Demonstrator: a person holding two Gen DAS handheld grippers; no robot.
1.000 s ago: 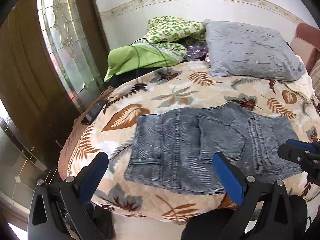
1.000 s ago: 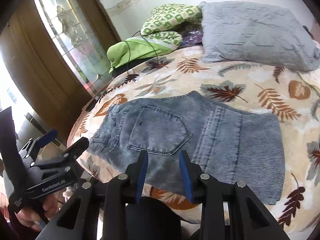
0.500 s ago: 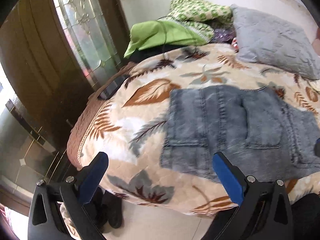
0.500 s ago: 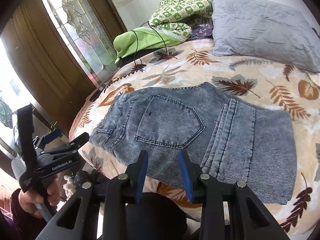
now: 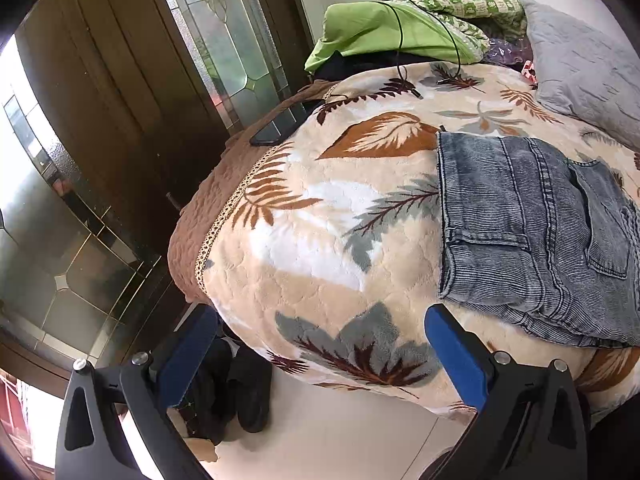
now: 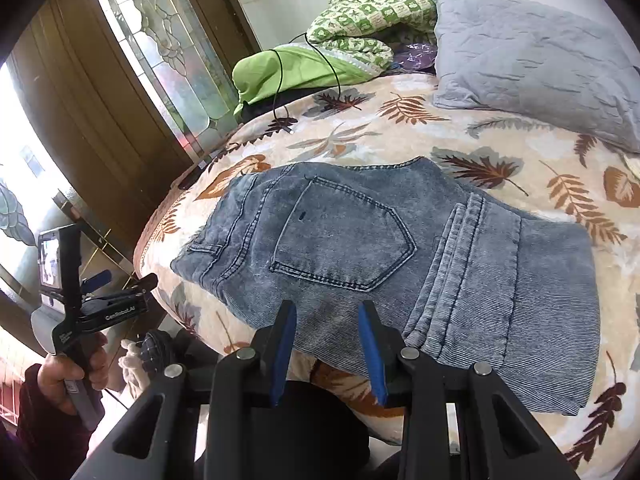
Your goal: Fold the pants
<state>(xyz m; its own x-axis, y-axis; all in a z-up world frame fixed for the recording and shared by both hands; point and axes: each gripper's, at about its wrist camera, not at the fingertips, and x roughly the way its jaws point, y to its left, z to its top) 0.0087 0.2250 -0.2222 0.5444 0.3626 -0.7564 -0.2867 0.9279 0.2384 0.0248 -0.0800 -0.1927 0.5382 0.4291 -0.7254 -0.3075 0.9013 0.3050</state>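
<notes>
Folded blue jeans (image 6: 360,240) lie flat on the leaf-patterned blanket (image 6: 500,148), back pocket up. My right gripper (image 6: 327,308) hovers just over their near edge, fingers partly apart with nothing between them. In the left wrist view the jeans (image 5: 520,220) sit at the right. My left gripper (image 5: 320,316) is wide open and empty, off the bed's front left corner above blanket and floor. The right wrist view shows the left gripper (image 6: 120,280) in a person's hand (image 6: 68,376), left of the bed and apart from the jeans.
A grey pillow (image 6: 540,60) and a pile of green clothes (image 6: 320,60) with a black cable (image 6: 280,80) lie at the far side of the bed. A dark phone (image 5: 280,128) rests on the bed's left edge. Dark shoes (image 5: 240,392) stand on the floor by the wooden glass-panelled door (image 5: 140,80).
My left gripper has swung left and down, away from the jeans to the bed's corner, still wide open. The right gripper has barely shifted; its gap is the same.
</notes>
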